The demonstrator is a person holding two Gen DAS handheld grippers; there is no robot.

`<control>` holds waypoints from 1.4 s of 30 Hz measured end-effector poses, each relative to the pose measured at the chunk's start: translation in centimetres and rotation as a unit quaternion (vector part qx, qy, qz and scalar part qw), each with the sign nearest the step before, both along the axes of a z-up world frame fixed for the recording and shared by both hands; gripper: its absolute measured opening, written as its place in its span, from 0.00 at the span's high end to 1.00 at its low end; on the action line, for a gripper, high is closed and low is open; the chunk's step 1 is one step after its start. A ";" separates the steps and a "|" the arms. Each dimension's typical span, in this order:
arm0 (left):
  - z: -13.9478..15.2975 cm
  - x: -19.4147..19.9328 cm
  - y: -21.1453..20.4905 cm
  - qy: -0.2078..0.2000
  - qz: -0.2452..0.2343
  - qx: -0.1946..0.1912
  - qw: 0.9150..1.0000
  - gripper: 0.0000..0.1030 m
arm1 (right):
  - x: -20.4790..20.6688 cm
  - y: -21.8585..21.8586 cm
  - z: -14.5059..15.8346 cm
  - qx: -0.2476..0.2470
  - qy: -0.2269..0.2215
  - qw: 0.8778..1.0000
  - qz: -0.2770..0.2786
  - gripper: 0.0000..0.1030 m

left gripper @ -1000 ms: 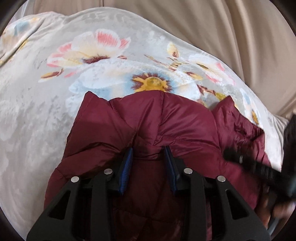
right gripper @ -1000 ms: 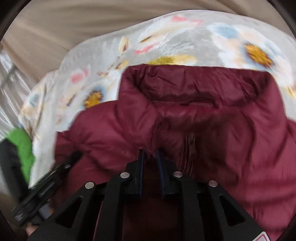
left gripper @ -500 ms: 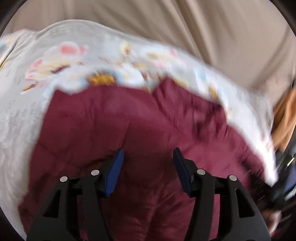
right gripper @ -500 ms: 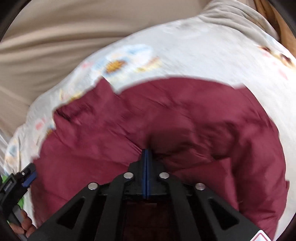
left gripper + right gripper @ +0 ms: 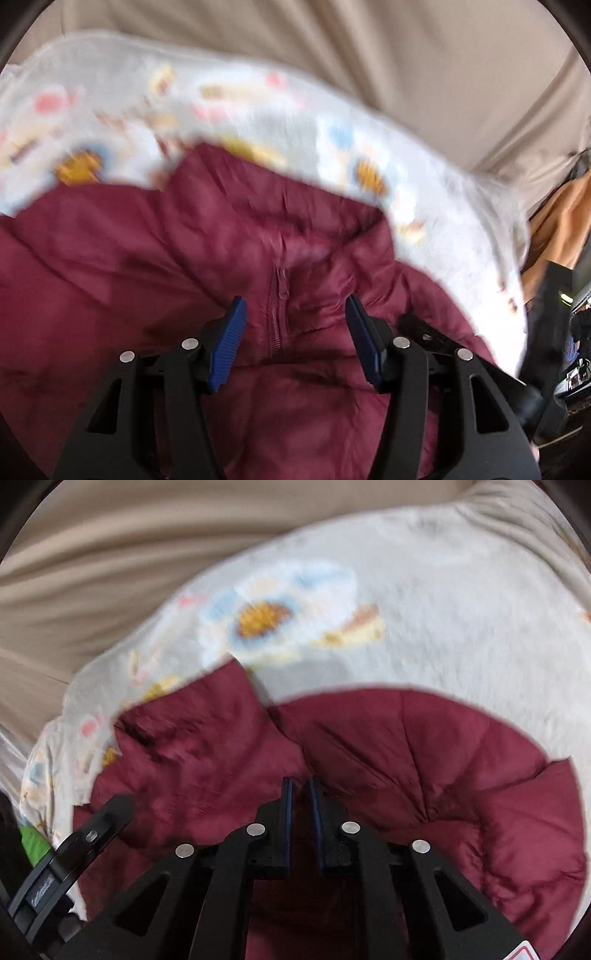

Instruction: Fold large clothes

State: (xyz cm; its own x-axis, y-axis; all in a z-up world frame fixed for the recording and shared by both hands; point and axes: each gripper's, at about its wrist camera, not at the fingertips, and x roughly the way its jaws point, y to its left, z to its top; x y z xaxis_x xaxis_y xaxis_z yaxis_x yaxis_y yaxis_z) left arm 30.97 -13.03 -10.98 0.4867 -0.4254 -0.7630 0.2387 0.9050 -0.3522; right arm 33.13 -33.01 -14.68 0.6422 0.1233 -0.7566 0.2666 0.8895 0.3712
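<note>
On my left side, my left gripper [image 5: 293, 317] hangs over the dark red puffy jacket [image 5: 184, 258]. Its jaws are spread wide apart and hold nothing. The jacket's zipper [image 5: 275, 314] runs right between the two blue pads, and the collar [image 5: 314, 236] sits just past them. The picture is a bit blurry here.

The jacket lies on a bed with a flowery blanket [image 5: 443, 609]. It looks bunched up in a soft, round heap, not flat. Behind the bed there is a tan curtain [image 5: 406, 55].

On my right side, my right gripper [image 5: 300, 786] has its jaws nearly together, with a thin gap left between the pads. They press down into a crease of the jacket. I cannot tell if they pinch any cloth.

I think I am in the middle of a fold, setting one part of the jacket down over another. Next, I think my left jaws need to close on a good edge near the collar or zipper. The puffy cloth looks slippery, so it may spring back open.
</note>
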 end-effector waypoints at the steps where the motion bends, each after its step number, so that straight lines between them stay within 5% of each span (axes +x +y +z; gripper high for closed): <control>1: -1.2 0.3 -0.5 0.003 0.003 0.025 1.000 0.56 | -0.6 -0.7 -0.4 0.007 -0.008 1.000 -0.006 1.00; 5: -1.5 0.1 -0.8 -0.030 0.018 0.050 0.998 0.59 | -3.8 -3.3 0.2 0.027 -0.024 0.996 -0.076 1.00; 7: -1.7 0.2 -0.8 -0.033 0.028 0.052 0.998 0.59 | -3.6 -2.2 0.9 0.023 -0.042 0.998 -0.036 0.87; 9: -1.6 0.0 -1.1 -0.037 0.032 0.061 0.997 0.59 | -2.6 -1.4 0.1 -0.020 -0.020 1.000 -0.005 0.92; 10: -1.5 -0.3 -1.2 -0.038 0.034 0.062 0.997 0.59 | -2.5 -2.0 -0.9 -0.023 -0.006 1.000 -0.010 1.00; 12: -1.0 -0.5 -0.5 -0.035 0.042 0.054 0.997 0.59 | -3.8 -3.8 -0.4 0.000 -0.014 0.999 -0.050 1.00; 14: 0.1 -1.2 1.5 -0.030 0.063 0.038 0.997 0.58 | -6.6 -4.9 1.8 -0.015 -0.037 0.996 -0.074 1.00; 15: 0.9 -1.9 2.8 -0.032 0.068 0.026 0.997 0.57 | -8.2 -5.0 3.0 -0.025 -0.052 0.996 -0.073 0.91; 17: 2.5 -3.6 5.8 -0.040 0.078 0.017 0.996 0.55 | -11.9 -5.3 5.0 -0.030 -0.083 0.994 -0.058 0.87; 21: 4.5 -7.9 11.7 -0.039 0.084 0.032 0.995 0.41 | -20.2 -5.8 6.3 -0.026 -0.096 0.994 -0.046 0.74; 25: 5.0 -13.6 19.2 -0.008 0.109 0.057 0.992 0.27 | -30.2 -6.5 4.8 -0.004 -0.065 0.996 -0.064 0.53; 31: 2.1 -23.2 28.7 0.107 0.161 0.045 0.980 0.23 | -40.6 -5.5 -0.1 0.054 0.024 0.993 -0.099 0.45; 35: 0.2 -27.0 31.3 0.162 0.184 0.003 0.969 0.23 | -43.2 -3.8 -2.7 0.101 0.046 0.990 -0.092 0.44; 39: -1.0 -28.9 31.6 0.166 0.174 0.002 0.971 0.24 | -43.6 -1.9 -4.3 0.104 0.059 0.989 -0.084 0.42; 42: -1.3 -29.6 31.6 0.165 0.165 0.000 0.972 0.40 | -43.4 -1.6 -4.5 0.120 0.051 0.987 -0.092 0.39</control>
